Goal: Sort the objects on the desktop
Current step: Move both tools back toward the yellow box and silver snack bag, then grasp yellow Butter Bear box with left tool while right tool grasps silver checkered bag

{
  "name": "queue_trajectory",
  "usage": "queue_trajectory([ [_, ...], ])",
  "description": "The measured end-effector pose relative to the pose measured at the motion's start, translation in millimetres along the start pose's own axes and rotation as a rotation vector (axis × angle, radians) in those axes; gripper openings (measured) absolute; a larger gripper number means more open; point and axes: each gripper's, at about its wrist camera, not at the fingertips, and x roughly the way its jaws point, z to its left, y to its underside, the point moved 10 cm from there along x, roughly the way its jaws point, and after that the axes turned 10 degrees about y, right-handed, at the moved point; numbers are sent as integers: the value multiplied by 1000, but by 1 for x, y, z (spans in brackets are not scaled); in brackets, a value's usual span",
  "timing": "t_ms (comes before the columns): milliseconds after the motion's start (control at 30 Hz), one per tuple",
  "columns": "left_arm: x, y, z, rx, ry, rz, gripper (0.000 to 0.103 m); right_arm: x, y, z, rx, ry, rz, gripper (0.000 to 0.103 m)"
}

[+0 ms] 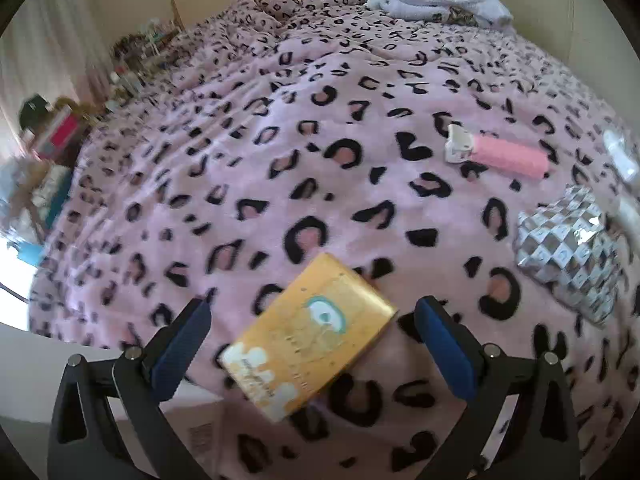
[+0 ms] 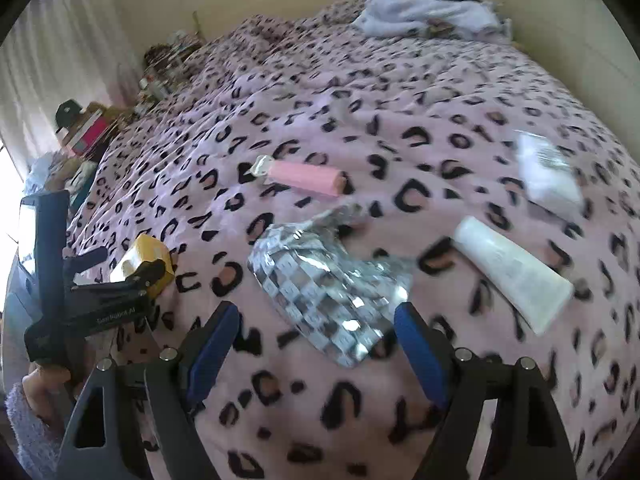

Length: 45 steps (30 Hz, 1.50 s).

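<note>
In the left wrist view, the left gripper (image 1: 312,344) is wide open over a pink blanket (image 1: 248,152) with black leopard spots. A yellow box (image 1: 310,334) lies on the blanket between the two blue pads (image 1: 182,354), turned at an angle. A gap shows on both sides of the box, so the pads do not touch it and the gripper holds nothing. Farther away and to the right lies a pink roller (image 1: 514,157) with a white clip (image 1: 459,145) at its left end. At the right, nearer than the roller, is a silver checkered bag (image 1: 568,252). At the far end of the blanket there is a pile of white cloth (image 1: 436,0). On the left side, beyond the edge of the blanket, stand cluttered shelves (image 1: 60,136), blurred.

In the right wrist view, the right gripper (image 2: 316,344) is also wide open and holds nothing. The near end of the silver checkered bag (image 2: 320,280) lies between its blue fingertips (image 2: 214,344), and I cannot tell if it touches them. Beyond the bag lies the pink roller (image 2: 306,178) with the white clip (image 2: 262,166). To the right of the bag lies a white tube (image 2: 510,270), and farther right a white packet (image 2: 546,174), blurred. At the left, the left gripper (image 2: 132,276) is seen from the side, with the yellow box (image 2: 144,264) just behind its black finger. A hand (image 2: 44,388) holds the handle of that gripper at the lower left edge.
</note>
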Motion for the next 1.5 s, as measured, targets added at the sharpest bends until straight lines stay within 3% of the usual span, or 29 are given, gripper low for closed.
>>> queue_trajectory([
  [333,13,7,-10,-8,33,1,103,43,-14,33,-192,12,58,83],
  [600,19,-1,-22,-17,67,-29,102,69,-13,27,-226,39,43,83],
  [700,23,0,-21,-13,42,-29,97,71,-14,24,-209,22,27,80],
  [767,24,2,-16,-17,23,-26,87,71,-14,23,-191,16,21,74],
  [967,17,8,-18,-7,2,-33,84,65,-13,21,-144,15,3,64],
  [1200,1,16,-32,-23,8,-50,83,53,-6,21,-98,-4,-16,61],
  [1267,-5,17,-34,-29,6,-55,69,47,-4,20,-80,-14,-22,61],
  [1333,-11,18,-36,-37,6,-59,64,43,-1,18,-69,-18,-22,60],
  [1500,-11,21,-38,-35,8,-48,64,42,8,15,-50,-25,-4,60],
])
